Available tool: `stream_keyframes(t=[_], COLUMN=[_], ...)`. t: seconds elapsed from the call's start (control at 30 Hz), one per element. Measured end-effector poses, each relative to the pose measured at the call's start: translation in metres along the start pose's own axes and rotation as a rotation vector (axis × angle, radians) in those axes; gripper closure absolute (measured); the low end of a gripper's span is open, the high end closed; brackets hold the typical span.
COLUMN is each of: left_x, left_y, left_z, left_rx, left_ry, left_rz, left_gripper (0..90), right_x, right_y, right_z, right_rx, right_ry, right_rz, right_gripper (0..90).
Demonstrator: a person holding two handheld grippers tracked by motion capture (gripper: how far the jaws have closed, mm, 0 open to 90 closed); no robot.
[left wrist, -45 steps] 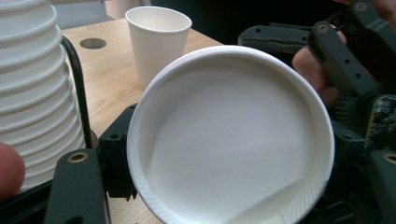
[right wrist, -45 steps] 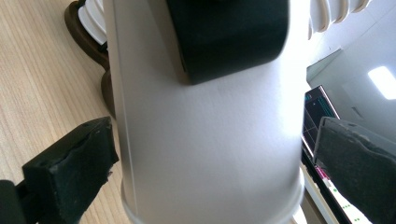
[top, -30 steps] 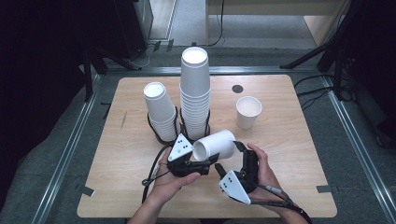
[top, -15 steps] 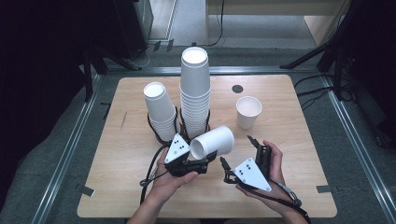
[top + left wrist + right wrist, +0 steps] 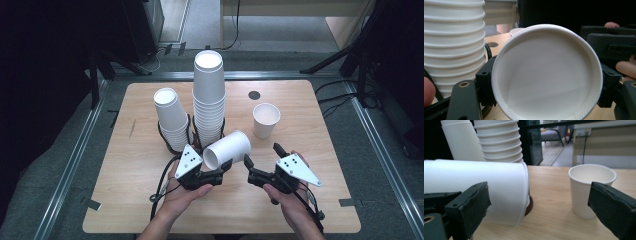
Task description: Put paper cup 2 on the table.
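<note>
A white paper cup (image 5: 227,149) lies on its side above the table, and my left gripper (image 5: 212,169) is shut on it near the rim. In the left gripper view its open mouth (image 5: 546,75) faces the camera, with a black jaw on each side. My right gripper (image 5: 262,157) hovers just right of that cup, open. Its jaws have just been closing a little, and no pad touches anything. In the right gripper view the held cup (image 5: 486,190) lies at the left and the pads (image 5: 471,207) stand wide apart.
A tall stack of cups (image 5: 209,100) and a shorter stack (image 5: 170,117) stand mid-table behind the left gripper. A single upright cup (image 5: 266,120) (image 5: 591,187) stands to the right. A black dot (image 5: 254,95) marks the wooden table (image 5: 325,115).
My right gripper has drawn back to the right, away from the held cup, and risen a little. The left gripper and its cup have stayed put.
</note>
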State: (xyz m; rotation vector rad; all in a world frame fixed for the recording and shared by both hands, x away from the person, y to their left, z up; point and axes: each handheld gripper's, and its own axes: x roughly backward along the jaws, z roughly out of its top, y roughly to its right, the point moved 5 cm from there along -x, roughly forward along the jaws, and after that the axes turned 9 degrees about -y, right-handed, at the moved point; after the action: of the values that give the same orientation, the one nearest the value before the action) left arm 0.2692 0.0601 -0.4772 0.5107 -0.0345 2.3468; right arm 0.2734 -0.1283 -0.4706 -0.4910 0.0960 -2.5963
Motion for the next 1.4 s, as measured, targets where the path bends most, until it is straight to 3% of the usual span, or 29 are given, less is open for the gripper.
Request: stream_keyframes(t=[0.1,0.23,0.33,0.43,0.6,0.67,0.7,0.8,1.03,1.17,1.3,1.4], left_x=[-0.001,-0.002,-0.004,-0.006,-0.007,-0.006,-0.006,-0.004,-0.004,-0.005,-0.006,-0.005], left_y=[0.002,0.005,0.006,0.008,0.010,0.010,0.010,0.009,0.010,0.010,0.011,0.012], left_z=[0.000,-0.002,-0.004,-0.006,-0.007,-0.008,-0.008,-0.008,-0.009,-0.009,-0.011,-0.011], left_rx=[-0.023,-0.030,-0.029,-0.027,-0.038,-0.044,-0.052,-0.041,-0.033,-0.044,-0.058,-0.064], left_ry=[0.021,0.047,0.051,0.068,0.104,0.122,0.130,0.173,0.214,0.228,0.240,0.251], left_rz=[0.024,0.036,0.042,0.048,0.055,0.061,0.071,0.083,0.099,0.108,0.113,0.111], left_gripper=[24.4,24.4,24.4,24.5,24.5,24.5,24.5,24.5,24.4,24.4,24.3,24.3], right_x=[0.001,0.002,0.002,-0.001,-0.001,0.000,0.000,0.002,0.001,-0.003,-0.009,-0.013], right_y=[-0.001,-0.005,-0.007,-0.010,-0.009,-0.005,-0.004,-0.008,-0.015,-0.016,-0.021,-0.024], right_z=[0.001,0.001,0.001,-0.002,0.000,0.001,0.002,0.005,0.005,0.003,0.001,0.001], right_rx=[-0.048,-0.116,-0.186,-0.265,-0.422,-0.518,-0.569,-0.648,-0.849,-0.924,-1.040,-1.098], right_ry=[-0.016,-0.048,-0.066,-0.124,-0.137,-0.141,-0.144,-0.133,-0.096,-0.093,-0.102,-0.106], right_rz=[0.030,0.107,0.151,0.197,0.197,0.200,0.224,0.267,0.259,0.257,0.319,0.353], right_gripper=[4.9,5.8,6.0,4.4,2.4,2.1,1.9,1.9,2.7,2.7,1.8,1.3])
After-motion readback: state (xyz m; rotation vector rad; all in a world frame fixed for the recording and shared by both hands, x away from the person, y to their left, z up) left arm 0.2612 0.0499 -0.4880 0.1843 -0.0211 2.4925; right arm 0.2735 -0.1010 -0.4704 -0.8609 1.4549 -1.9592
